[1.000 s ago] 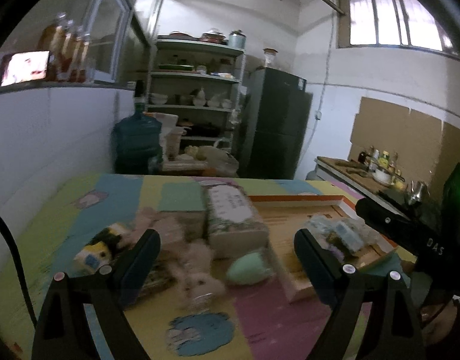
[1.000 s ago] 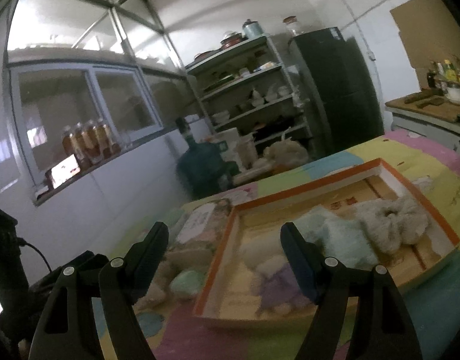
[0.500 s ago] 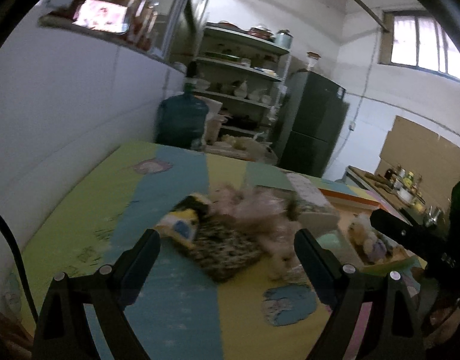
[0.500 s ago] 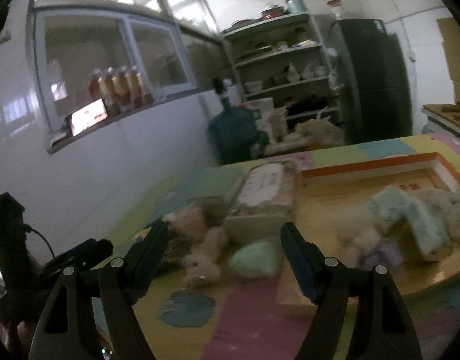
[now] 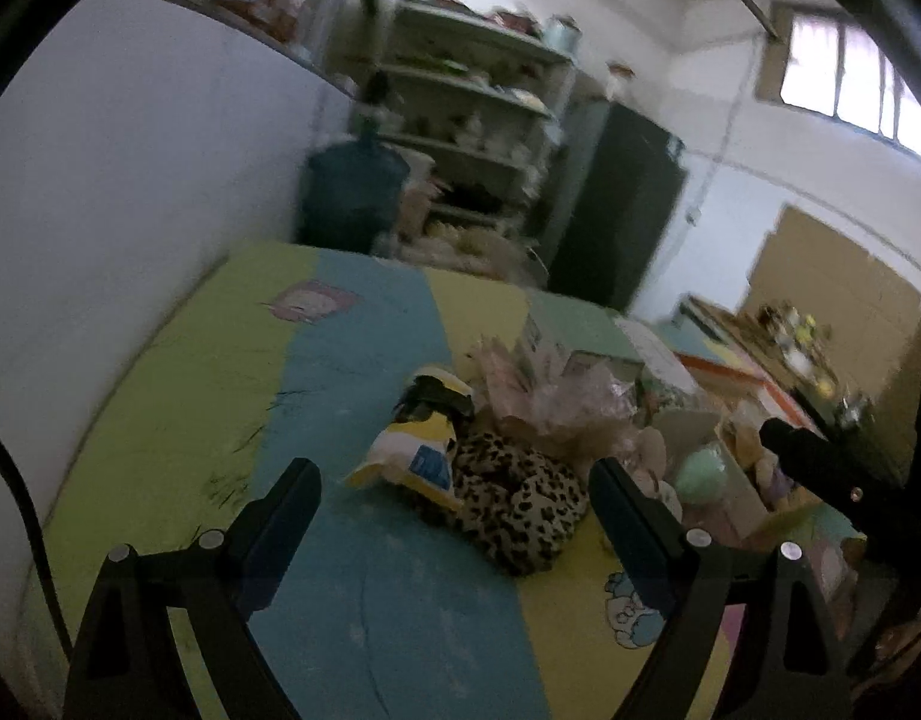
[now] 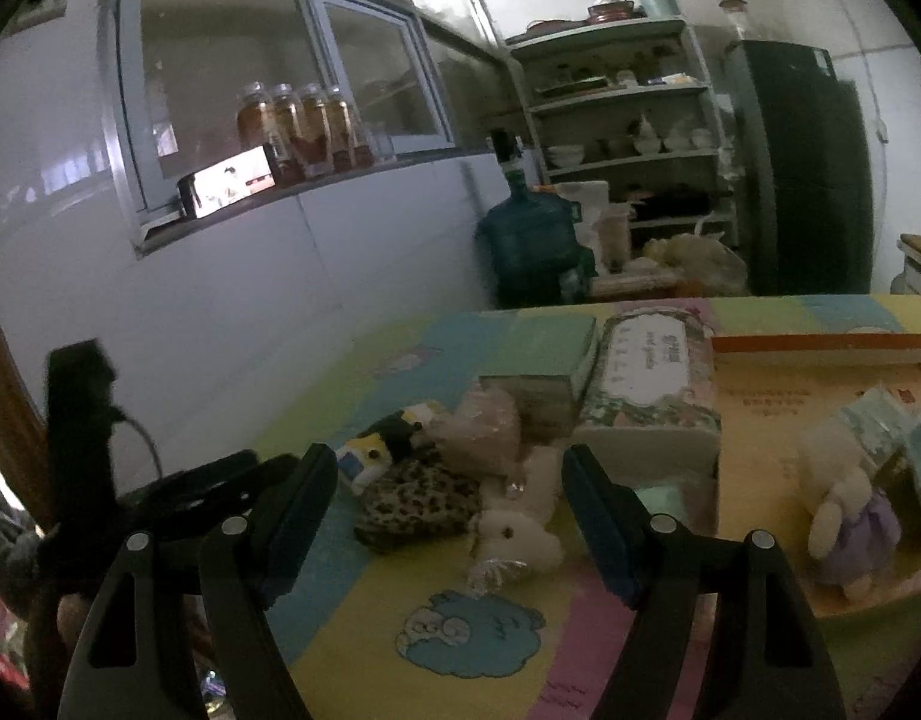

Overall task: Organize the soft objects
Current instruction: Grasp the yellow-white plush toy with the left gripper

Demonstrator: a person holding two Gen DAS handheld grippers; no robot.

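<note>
Two wrist cameras look across a worktop [image 5: 364,600] covered by a foam play mat in green, blue, yellow and pink panels with cartoon prints.

In the left view, the left gripper [image 5: 454,516] has its jaws wide apart with nothing between them. It points down at a small heap of soft toys near the mat's middle, which suggests it is lining up a pick. Nearest it lies a leopard pouch [image 5: 514,498], a floppy spotted fabric thing slumped flat on the mat. Resting on its far edge is a yellow toy [image 5: 415,450], plush, yellow and white with a blue patch and a black top. Behind them sits a crumpled pink toy [image 5: 556,396], blurred.

In the right view, the right gripper [image 6: 448,510] is also wide open and empty, hanging above the mat. A white bunny [image 6: 517,531] lies on its side between the jaws in the picture but farther off, untouched. To its left are the leopard pouch and yellow toy; behind, a tissue pack [image 6: 649,387] and a green box [image 6: 544,354] stand side by side. A mint-green soft thing [image 6: 658,498] peeks out just behind the right jaw.

On the right sits a tray [image 6: 814,345] with an orange rim. It already holds a bunny in a purple dress [image 6: 844,516] and pale blue packs [image 6: 880,426], so it seems to be where the soft things are being gathered. The heap on the mat is not yet sorted.
</note>
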